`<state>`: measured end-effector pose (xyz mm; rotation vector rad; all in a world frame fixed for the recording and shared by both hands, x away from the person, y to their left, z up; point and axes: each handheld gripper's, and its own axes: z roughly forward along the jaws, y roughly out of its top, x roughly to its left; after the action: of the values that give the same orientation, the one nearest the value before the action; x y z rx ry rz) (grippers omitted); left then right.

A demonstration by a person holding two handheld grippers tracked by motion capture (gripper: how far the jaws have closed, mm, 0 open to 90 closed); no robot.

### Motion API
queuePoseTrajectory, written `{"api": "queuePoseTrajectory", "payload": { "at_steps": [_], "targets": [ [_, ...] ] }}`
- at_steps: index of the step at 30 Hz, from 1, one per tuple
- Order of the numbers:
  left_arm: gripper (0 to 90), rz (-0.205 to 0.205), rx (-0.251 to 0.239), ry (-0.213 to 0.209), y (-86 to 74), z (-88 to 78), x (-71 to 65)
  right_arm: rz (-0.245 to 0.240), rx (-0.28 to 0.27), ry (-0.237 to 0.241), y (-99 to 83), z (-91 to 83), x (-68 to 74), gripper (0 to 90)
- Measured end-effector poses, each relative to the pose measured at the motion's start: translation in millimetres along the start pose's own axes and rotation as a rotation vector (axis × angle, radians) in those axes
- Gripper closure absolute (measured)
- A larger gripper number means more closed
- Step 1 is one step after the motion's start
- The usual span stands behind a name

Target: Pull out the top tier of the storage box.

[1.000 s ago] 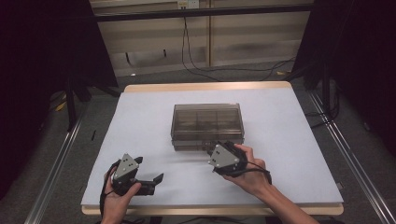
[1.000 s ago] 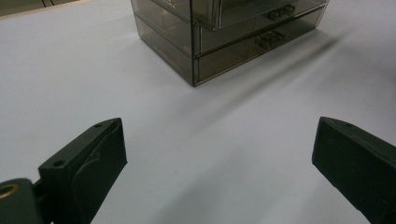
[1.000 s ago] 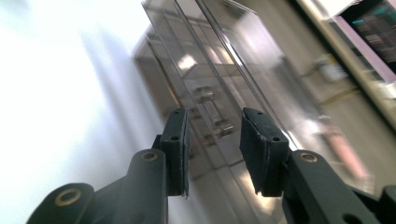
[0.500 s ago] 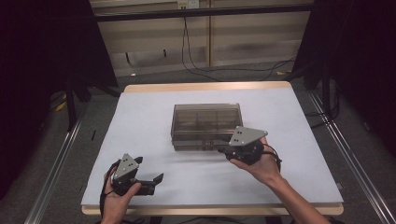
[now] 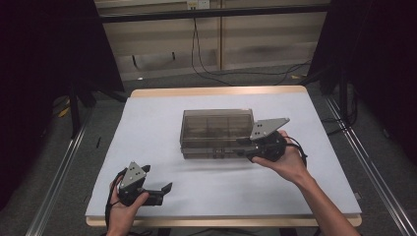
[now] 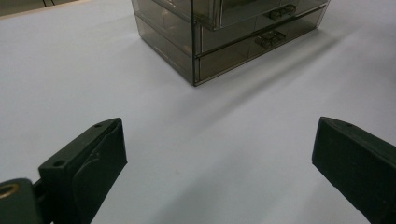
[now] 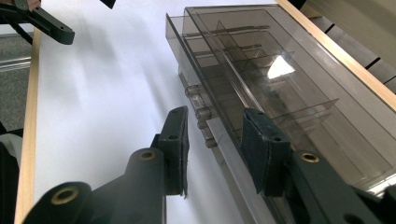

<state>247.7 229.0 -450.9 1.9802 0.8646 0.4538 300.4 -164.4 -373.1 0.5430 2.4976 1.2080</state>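
A smoky see-through drawer box (image 5: 216,130) stands in the middle of the white table; its drawer fronts with small handles face me. My right gripper (image 5: 244,151) is at the box's front right corner, raised off the table and pointing left along the front face. In the right gripper view its jaws (image 7: 215,114) stand half apart, one on each side of the box's (image 7: 261,74) upper front edge, and I see no pad pressing on it. My left gripper (image 5: 164,193) rests near the front left edge, wide open (image 6: 219,126) with bare table between its jaws, facing the box (image 6: 224,32).
The white table top (image 5: 162,128) has a wooden rim at the far and near edges. Metal rails (image 5: 59,172) run along both sides. Cables (image 5: 206,69) lie on the floor behind the table. Dark curtains hang left and right.
My right gripper has moved to the right and upward, from the middle of the box's front to its right corner, with its grey plate tipped up. The left gripper has stayed put.
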Motion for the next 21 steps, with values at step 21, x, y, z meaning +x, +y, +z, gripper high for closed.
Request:
{"api": "queuePoseTrajectory", "payload": {
  "at_steps": [21],
  "targets": [
    [3.1, 0.01, 0.006, 0.005, 0.2, 0.6, -0.6, -0.03, 0.199, 0.112, 8.8, 23.5, -24.1, 63.6]
  ]
}}
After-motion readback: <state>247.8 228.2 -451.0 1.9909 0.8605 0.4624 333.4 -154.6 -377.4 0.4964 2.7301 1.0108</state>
